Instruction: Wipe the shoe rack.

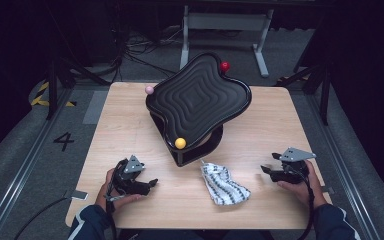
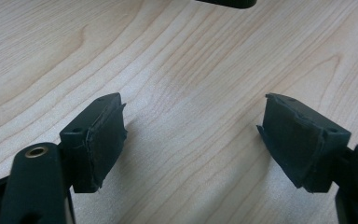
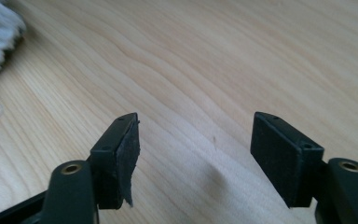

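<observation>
So the cloth (image 1: 223, 184) lies crumpled on the bench (image 1: 130, 125), just in front of the black tray (image 1: 198, 97). Left tool (image 1: 152, 183) sits left of the cloth, right tool (image 1: 266, 169) to its right, both wide and empty. Floor marking reads "4" (image 1: 63, 141), I think.

We see dark blue sleeves (image 1: 87, 220) with white trim, black grippers topped by grey three-cornered plates (image 1: 133, 163), black cables (image 1: 310, 200) trailing back, brass-ringed screws (image 3: 71, 168), and black jaw pads (image 2: 105, 140) (frayed at their edges).
</observation>
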`<act>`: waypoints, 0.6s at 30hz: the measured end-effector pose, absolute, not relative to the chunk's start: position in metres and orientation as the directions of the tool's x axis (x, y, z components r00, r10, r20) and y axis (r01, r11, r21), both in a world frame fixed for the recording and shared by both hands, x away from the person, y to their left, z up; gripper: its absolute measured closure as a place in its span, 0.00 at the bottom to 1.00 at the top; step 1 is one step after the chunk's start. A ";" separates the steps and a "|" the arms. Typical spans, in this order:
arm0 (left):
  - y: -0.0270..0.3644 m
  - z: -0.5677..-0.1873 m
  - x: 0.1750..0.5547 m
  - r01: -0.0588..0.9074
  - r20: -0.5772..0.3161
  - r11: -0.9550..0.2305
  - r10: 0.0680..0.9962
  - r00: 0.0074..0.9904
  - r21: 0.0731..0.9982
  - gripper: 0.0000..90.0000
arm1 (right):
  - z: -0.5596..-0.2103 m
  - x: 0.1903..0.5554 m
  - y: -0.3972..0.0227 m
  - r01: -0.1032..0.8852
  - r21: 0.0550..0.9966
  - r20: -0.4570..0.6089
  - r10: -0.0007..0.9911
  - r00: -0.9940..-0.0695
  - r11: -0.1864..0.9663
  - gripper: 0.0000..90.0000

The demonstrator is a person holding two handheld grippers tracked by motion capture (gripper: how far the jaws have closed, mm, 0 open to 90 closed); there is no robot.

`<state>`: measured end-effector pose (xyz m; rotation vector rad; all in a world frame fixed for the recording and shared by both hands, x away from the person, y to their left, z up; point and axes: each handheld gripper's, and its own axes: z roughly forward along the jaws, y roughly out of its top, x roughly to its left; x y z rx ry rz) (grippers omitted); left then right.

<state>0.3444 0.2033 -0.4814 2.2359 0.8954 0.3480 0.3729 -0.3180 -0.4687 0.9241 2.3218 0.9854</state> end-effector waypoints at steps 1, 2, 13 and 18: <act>0.203 -0.481 0.344 0.502 -0.008 -0.521 0.688 0.726 0.690 0.24 | -0.469 0.373 -0.318 0.403 0.753 -0.141 0.726 -0.673 0.520 0.37; 0.203 -0.482 0.345 0.502 -0.009 -0.521 0.687 0.726 0.690 0.24 | -0.472 0.374 -0.319 0.414 0.749 -0.133 0.729 -0.671 0.517 0.36; 0.202 -0.481 0.348 0.502 -0.004 -0.524 0.688 0.725 0.688 0.23 | -0.486 0.376 -0.323 0.487 0.754 -0.038 0.770 -0.637 0.440 0.27; 0.202 -0.481 0.347 0.506 -0.005 -0.521 0.693 0.721 0.687 0.23 | -0.487 0.378 -0.324 0.509 0.746 -0.005 0.768 -0.641 0.429 0.24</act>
